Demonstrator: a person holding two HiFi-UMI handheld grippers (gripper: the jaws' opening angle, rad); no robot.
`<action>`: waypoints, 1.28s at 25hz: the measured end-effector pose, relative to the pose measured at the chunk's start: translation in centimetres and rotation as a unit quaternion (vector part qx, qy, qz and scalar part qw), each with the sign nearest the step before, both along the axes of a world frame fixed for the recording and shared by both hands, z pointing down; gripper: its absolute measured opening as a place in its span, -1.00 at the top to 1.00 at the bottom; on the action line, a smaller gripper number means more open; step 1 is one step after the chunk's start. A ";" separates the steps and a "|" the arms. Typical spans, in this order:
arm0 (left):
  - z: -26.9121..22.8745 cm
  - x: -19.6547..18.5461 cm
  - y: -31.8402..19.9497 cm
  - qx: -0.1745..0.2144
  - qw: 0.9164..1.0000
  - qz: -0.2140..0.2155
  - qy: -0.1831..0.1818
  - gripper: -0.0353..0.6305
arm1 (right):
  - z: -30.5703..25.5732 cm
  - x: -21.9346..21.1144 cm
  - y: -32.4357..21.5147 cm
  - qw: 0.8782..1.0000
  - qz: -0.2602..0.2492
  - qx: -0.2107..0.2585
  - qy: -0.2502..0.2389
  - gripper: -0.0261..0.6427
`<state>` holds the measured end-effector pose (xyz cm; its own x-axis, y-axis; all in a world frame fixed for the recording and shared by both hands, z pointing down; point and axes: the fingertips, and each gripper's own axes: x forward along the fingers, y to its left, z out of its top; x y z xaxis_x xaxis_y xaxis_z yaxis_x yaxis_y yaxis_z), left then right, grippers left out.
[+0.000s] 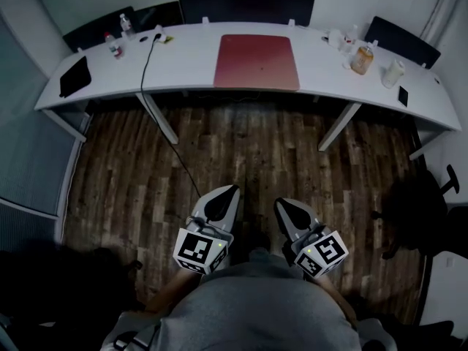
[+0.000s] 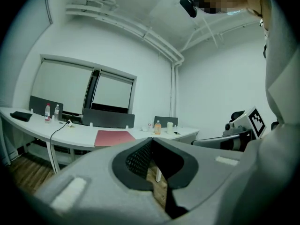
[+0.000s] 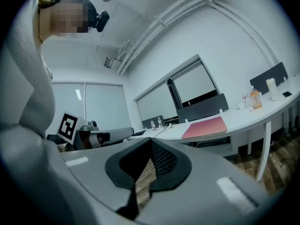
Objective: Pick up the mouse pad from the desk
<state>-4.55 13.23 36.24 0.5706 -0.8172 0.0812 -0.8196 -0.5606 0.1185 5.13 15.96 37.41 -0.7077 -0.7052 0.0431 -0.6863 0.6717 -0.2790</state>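
A long white desk [image 1: 183, 68] spans twelve o'clock with the red mouse pad [image 1: 257, 61] flat at its middle, while at six o'clock, well apart from it, the left gripper [image 1: 228, 191] and right gripper [image 1: 282, 205] are both closed, empty.

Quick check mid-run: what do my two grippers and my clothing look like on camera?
The left gripper and right gripper are light grey, tapered shells with black inner lining, finely meshed on the jaws. Each carries a marker cube with black-and-white square patterns at its rear. The person wears a grey top.
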 end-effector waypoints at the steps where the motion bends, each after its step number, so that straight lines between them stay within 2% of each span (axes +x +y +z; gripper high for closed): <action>1: -0.1 0.5 -0.8 0.001 1.000 -0.001 -0.001 0.89 | 0.0 0.6 -0.7 1.000 0.000 -0.001 -0.001 0.92; 7: -0.7 3.3 -4.5 0.012 1.000 -0.002 -0.005 0.89 | 0.3 3.8 -4.0 1.000 0.006 -0.010 -0.011 0.92; 12: -0.3 4.5 -6.1 0.022 1.000 -0.010 -0.006 0.89 | 1.3 4.6 -5.8 1.000 -0.008 -0.024 -0.011 0.92; 18: 1.9 3.2 -6.6 -0.018 0.999 -0.029 -0.008 0.89 | 1.5 4.1 -6.3 0.999 -0.018 -0.027 -0.009 0.92; 22: 1.7 2.2 -6.6 -0.014 0.999 -0.034 -0.010 0.89 | 1.1 4.0 -6.4 1.000 -0.014 -0.025 -0.008 0.92; 27: 1.8 2.5 -6.4 -0.033 0.999 -0.021 -0.020 0.89 | 0.5 3.5 -6.7 0.999 -0.018 -0.022 -0.016 0.92; 32: 1.7 2.3 -7.3 -0.015 0.999 -0.029 -0.023 0.89 | 0.3 3.7 -7.2 0.999 -0.027 -0.014 -0.013 0.92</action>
